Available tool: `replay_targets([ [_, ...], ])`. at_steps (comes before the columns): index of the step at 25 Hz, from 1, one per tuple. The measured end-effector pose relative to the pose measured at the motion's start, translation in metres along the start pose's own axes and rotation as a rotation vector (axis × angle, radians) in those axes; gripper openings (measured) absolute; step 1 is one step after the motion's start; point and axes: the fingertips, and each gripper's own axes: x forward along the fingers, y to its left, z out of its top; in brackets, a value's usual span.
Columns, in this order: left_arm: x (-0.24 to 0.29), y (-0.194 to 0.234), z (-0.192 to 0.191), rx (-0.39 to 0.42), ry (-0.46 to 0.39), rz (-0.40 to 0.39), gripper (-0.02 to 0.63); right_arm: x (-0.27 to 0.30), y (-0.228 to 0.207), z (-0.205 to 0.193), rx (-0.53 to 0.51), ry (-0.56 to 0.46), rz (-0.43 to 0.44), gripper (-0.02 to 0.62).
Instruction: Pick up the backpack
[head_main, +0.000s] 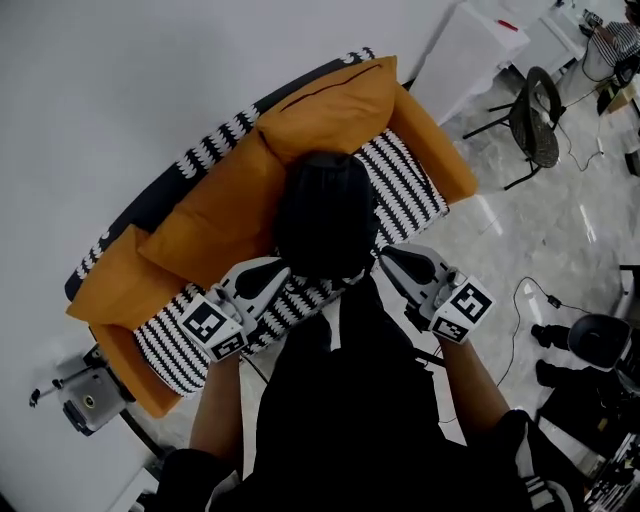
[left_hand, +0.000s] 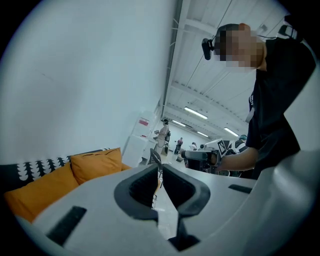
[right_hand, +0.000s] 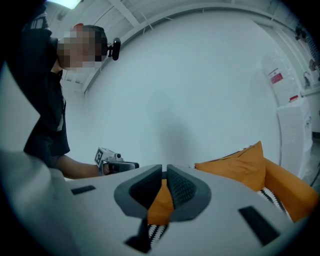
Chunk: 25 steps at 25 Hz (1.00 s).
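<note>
A black rounded backpack (head_main: 325, 215) stands on the striped seat (head_main: 412, 185) of an orange sofa (head_main: 205, 215), against its back cushions. My left gripper (head_main: 280, 272) hovers at the backpack's lower left and my right gripper (head_main: 385, 255) at its lower right, tips angled towards each other. Both are shut with nothing between the jaws. In the left gripper view, the left gripper (left_hand: 160, 172) faces the right gripper (left_hand: 200, 156) across the room. In the right gripper view, the right gripper (right_hand: 164, 175) faces the left gripper (right_hand: 117, 162). Neither gripper view shows the backpack.
A black office chair (head_main: 535, 115) and a white cabinet (head_main: 480, 40) stand right of the sofa. A grey wheeled device (head_main: 85, 395) sits on the floor at its left end. Cables (head_main: 525, 300) and dark equipment (head_main: 600, 340) lie at the right.
</note>
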Motion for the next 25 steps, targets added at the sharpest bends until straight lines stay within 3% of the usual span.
replay_targets([
  [12,0.048,0.083,0.006,-0.014,0.086,0.172,0.026,0.058,-0.094,-0.002,0.040,0.059,0.117,0.029],
  [15,0.060,0.106,0.003,-0.020,0.111,0.205,0.030,0.070,-0.114,-0.004,0.095,0.033,0.142,0.029],
  [18,0.076,0.127,0.001,-0.030,0.133,0.233,0.103,0.078,-0.143,-0.023,0.109,0.090,0.141,0.031],
  [25,0.104,0.168,-0.013,-0.028,0.207,0.270,0.114,0.104,-0.191,-0.049,0.123,0.139,0.150,0.046],
])
